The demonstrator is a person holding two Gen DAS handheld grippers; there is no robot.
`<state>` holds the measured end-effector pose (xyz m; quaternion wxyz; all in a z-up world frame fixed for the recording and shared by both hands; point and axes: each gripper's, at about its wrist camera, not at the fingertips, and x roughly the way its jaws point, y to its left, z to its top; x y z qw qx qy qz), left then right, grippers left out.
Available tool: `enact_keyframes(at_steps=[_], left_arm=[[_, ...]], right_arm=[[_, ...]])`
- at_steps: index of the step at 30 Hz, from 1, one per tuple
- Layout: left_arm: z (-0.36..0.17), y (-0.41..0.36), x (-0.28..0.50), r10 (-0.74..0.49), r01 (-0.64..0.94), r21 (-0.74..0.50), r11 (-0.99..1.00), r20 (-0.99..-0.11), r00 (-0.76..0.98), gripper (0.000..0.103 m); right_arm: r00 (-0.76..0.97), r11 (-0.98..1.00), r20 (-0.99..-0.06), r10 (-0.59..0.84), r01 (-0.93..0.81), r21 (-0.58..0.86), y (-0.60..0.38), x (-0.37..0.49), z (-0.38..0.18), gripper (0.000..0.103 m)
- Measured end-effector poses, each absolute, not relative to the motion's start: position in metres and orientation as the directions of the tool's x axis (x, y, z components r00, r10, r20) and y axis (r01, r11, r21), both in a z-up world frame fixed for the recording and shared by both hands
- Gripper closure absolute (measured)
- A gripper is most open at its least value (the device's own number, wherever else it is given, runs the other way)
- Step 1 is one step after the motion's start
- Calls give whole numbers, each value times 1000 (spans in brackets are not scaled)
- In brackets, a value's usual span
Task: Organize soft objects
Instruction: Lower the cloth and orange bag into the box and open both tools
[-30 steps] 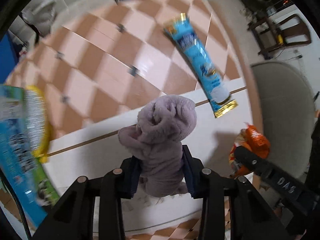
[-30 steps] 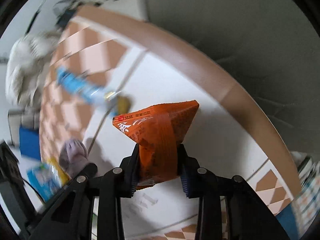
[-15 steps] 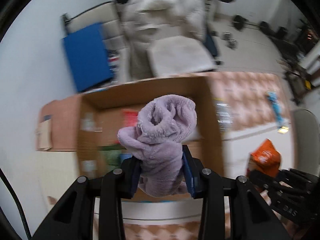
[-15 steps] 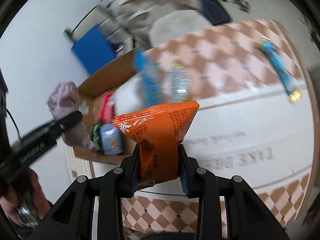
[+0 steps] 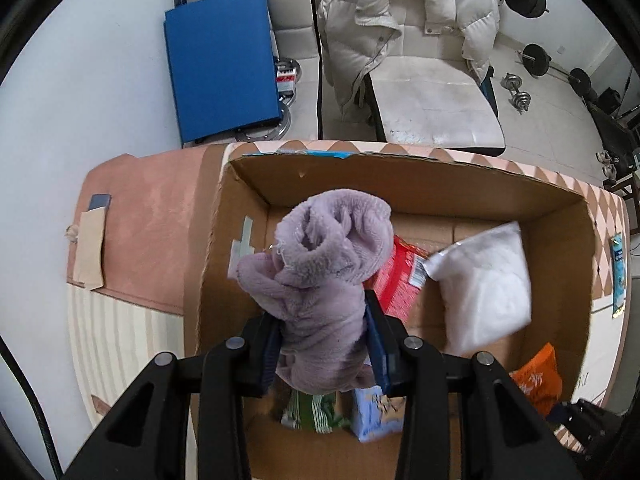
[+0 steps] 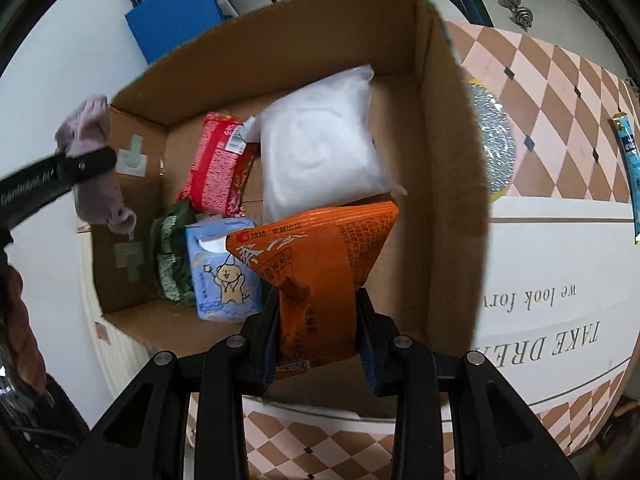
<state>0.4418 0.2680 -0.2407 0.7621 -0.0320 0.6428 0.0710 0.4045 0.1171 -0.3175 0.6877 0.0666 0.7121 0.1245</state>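
My left gripper [image 5: 325, 340] is shut on a rolled lilac fleece cloth [image 5: 324, 276] and holds it above the left part of an open cardboard box [image 5: 400, 184]. My right gripper [image 6: 318, 334] is shut on an orange snack bag [image 6: 320, 264], held over the box's [image 6: 456, 184] near right part. The cloth [image 6: 94, 160] and left gripper also show at the left of the right wrist view. Inside the box lie a white plastic bag [image 6: 320, 148], a red packet [image 6: 214, 160], a green packet [image 6: 170, 254] and a blue tissue pack [image 6: 226, 268].
The box stands on a table with a checked cloth [image 6: 560, 92]. A blue stick packet [image 6: 630, 168] and a silvery packet [image 6: 494, 140] lie on it right of the box. A chair with a white jacket [image 5: 408, 16] and a blue board [image 5: 220, 68] stand beyond.
Both grippers have swung from the table's right side to above the box, still holding the cloth and the orange bag. The right gripper has come closer over the box.
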Motion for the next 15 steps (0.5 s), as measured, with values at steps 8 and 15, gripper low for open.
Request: enact_keyframes(at_steps=[8, 15], left_arm=[[-276, 277, 467, 44, -160, 27, 987, -994, 103, 69], [-294, 281, 473, 1, -174, -5, 985, -999, 38, 64]], right_arm=[[-79, 971, -971, 224, -69, 229, 127, 411, -341, 67], [-121, 976, -971, 204, -55, 212, 125, 413, -358, 66]])
